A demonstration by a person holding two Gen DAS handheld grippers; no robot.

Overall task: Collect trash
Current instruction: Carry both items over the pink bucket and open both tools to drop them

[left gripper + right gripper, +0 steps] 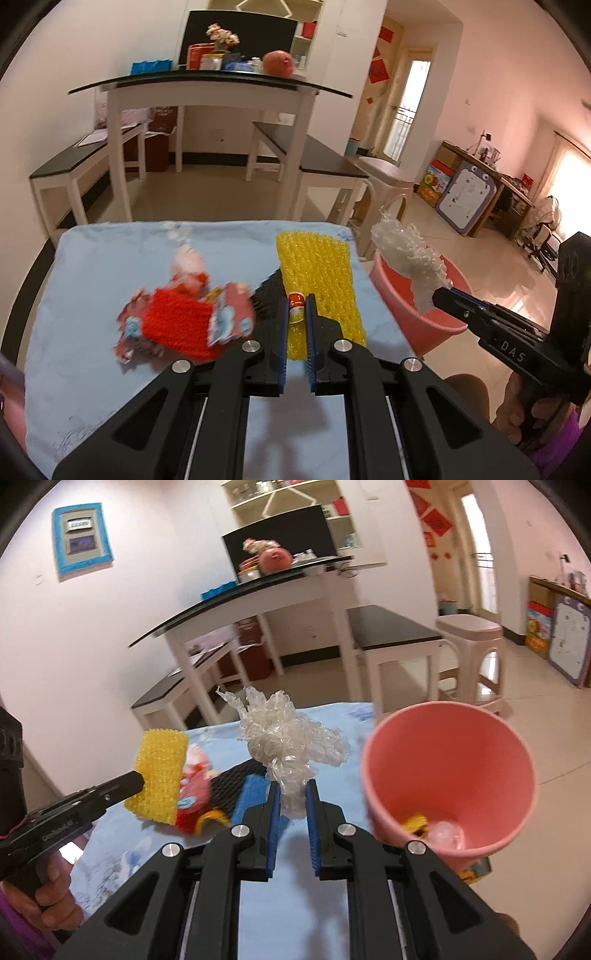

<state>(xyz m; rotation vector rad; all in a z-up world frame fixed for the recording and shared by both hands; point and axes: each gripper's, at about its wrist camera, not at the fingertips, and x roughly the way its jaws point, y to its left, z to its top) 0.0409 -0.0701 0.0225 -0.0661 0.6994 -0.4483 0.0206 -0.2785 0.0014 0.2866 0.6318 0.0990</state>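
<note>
Your left gripper (297, 308) is clamped on a yellow foam net (319, 280), a flat knobbly sleeve whose long axis runs away from you; your right gripper (291, 794) pinches a crumpled clear plastic wrap (291, 738), bunched upward; both hang above the blue tablecloth (96, 266), beside the pink bucket (480, 738); beyond stands a white dining table (207, 92).

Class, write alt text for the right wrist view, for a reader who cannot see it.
The right gripper holds a crumpled wad of clear plastic wrap beside an open pink bin with a little trash at its bottom. To the left, the left gripper holds a yellow foam net above a blue-covered table with more wrappers.
</note>
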